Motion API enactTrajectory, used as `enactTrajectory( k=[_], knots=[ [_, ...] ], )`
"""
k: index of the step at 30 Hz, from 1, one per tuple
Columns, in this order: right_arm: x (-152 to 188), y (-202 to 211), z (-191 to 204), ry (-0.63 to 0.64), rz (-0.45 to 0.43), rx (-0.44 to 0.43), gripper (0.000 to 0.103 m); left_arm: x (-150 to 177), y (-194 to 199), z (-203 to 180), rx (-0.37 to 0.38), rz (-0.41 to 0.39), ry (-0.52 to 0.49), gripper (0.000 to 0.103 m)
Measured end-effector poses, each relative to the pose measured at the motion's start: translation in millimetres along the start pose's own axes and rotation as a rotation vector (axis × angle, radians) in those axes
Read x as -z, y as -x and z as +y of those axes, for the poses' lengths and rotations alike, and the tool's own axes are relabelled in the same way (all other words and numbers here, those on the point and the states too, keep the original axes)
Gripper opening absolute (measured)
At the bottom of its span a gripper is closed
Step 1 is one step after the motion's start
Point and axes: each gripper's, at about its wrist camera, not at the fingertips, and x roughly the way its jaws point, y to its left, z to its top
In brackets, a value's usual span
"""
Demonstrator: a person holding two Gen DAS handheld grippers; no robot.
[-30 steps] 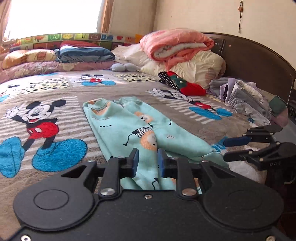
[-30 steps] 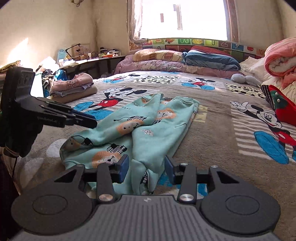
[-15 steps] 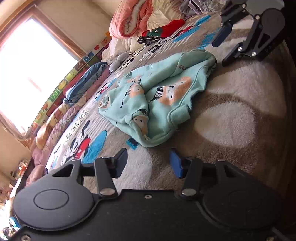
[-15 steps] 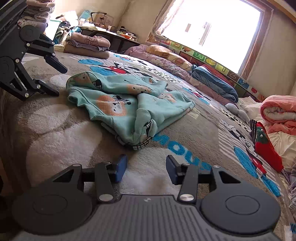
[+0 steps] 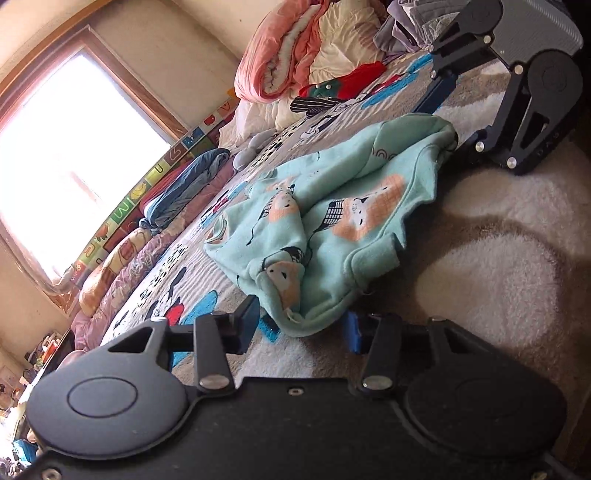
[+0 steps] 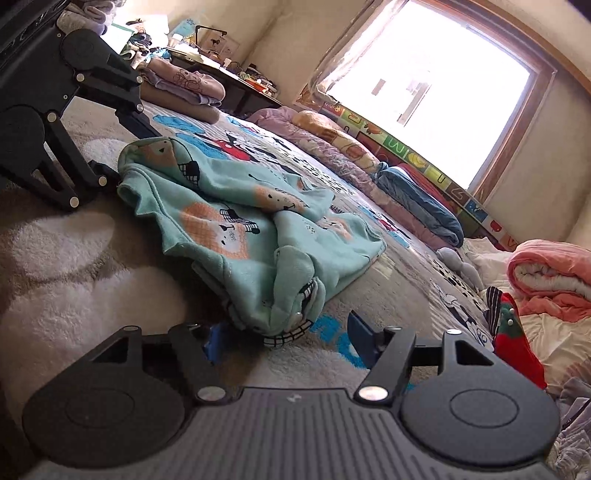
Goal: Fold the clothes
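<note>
Mint-green printed children's trousers [image 5: 332, 221] lie loosely folded over on the Mickey Mouse blanket [image 5: 498, 266]. My left gripper [image 5: 301, 326] is open, low on the bed, its jaws astride the near edge of the bundle. My right gripper [image 6: 286, 334] is open at the opposite end, jaws either side of the trousers [image 6: 240, 225] cuff end. Each gripper shows in the other's view: the right gripper [image 5: 461, 110] at top right, the left gripper [image 6: 107, 147] at top left. Neither pinches cloth.
A pink rolled quilt [image 5: 273, 55], cream pillows and a red-striped garment [image 5: 343, 83] lie at the head. A pile of unfolded clothes [image 5: 413, 22] sits beyond. Folded clothes [image 6: 181, 85] lie by a cluttered desk. A blue folded quilt [image 6: 417, 199] lies under the window.
The trousers went from laid out flat to folded over into a shorter bundle. Both grippers opened, tilted and dropped low, moving in to opposite ends of the bundle.
</note>
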Motion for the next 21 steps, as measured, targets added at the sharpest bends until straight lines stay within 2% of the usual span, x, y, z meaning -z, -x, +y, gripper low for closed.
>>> enactTrajectory(
  k=[1,3,6,8,10,13,18,21],
  knots=[
    [0.6,0.4,1.1,0.007,-0.005,-0.008,0.055,-0.6,0.2,-1.6,0.003,-0.003,-0.007,0.039],
    [1.7,1.0,3.2,0.02,-0.014,-0.024,0.051,-2.2,-0.2,-4.8,0.004,-0.006,-0.015,0.035],
    [0.4,-1.6,3.0,0.015,-0.023,-0.036,0.046,-2.6,-2.0,-5.8,0.003,-0.003,0.004,0.034],
    [-1.0,-3.5,2.2,0.006,-0.018,-0.051,0.038,-2.4,-4.5,-5.9,0.004,0.004,0.029,0.031],
    [-2.5,-5.1,0.6,-0.013,-0.011,-0.065,0.031,-5.1,-4.7,-8.1,0.001,0.016,0.032,0.022],
    [-3.0,-4.6,-3.0,-0.053,-0.005,-0.081,0.028,-8.8,-2.1,-11.2,-0.005,0.035,0.039,0.013],
    [-6.2,6.1,-4.7,-0.091,0.001,-0.092,0.026,-14.0,14.4,-13.9,0.012,0.057,0.061,0.012],
    [-6.7,20.7,-8.2,-0.112,-0.006,-0.095,0.026,-17.9,32.2,-17.6,0.039,0.053,0.026,0.012]
  ],
)
